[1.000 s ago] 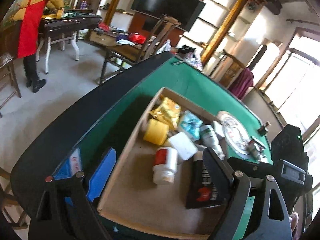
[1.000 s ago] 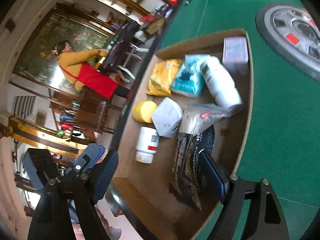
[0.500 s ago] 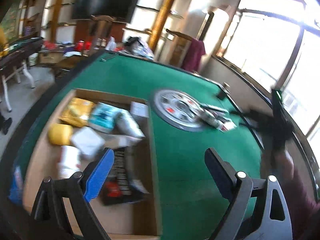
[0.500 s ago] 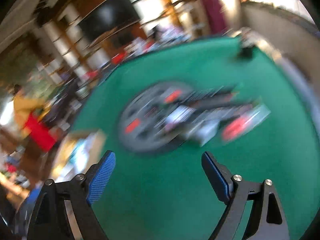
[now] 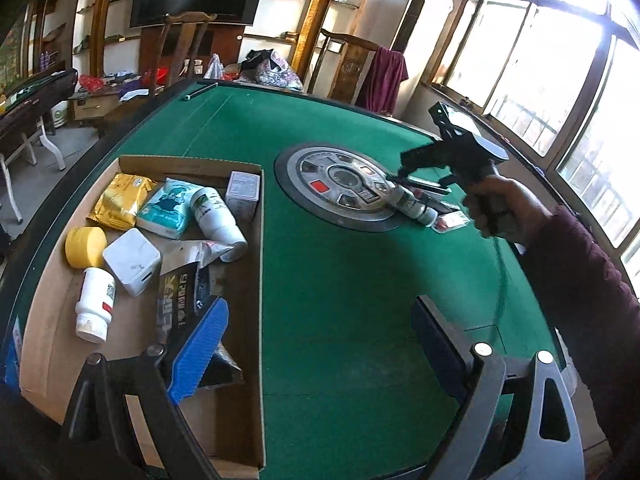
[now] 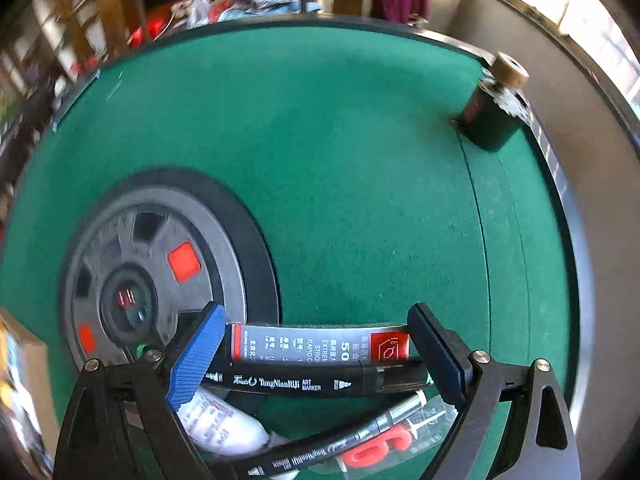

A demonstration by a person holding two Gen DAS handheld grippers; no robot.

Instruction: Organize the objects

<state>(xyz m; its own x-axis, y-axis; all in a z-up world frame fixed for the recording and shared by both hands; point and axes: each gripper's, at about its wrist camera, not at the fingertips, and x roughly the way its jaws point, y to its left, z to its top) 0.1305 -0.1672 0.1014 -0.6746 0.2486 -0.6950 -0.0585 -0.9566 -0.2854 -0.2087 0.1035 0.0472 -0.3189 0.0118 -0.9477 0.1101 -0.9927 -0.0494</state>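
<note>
From the left wrist view, the left gripper (image 5: 320, 340) hangs with its fingers wide apart, holding nothing, above the green table (image 5: 340, 280). A cardboard box (image 5: 260, 280) sits on the left with a yellow bag (image 5: 120, 200), a white bottle (image 5: 94, 308) and a black packet (image 5: 184, 296) inside. From the right wrist view, the right gripper (image 6: 316, 356) has its fingers spread around a small pile by the round gray dial (image 6: 160, 264). A black pen (image 6: 316, 382) reads "Touch TongNianRiJi ART MARKER". Just behind it lies a gray tube (image 6: 320, 346) with "50" on it. I cannot tell if the fingers touch them.
</note>
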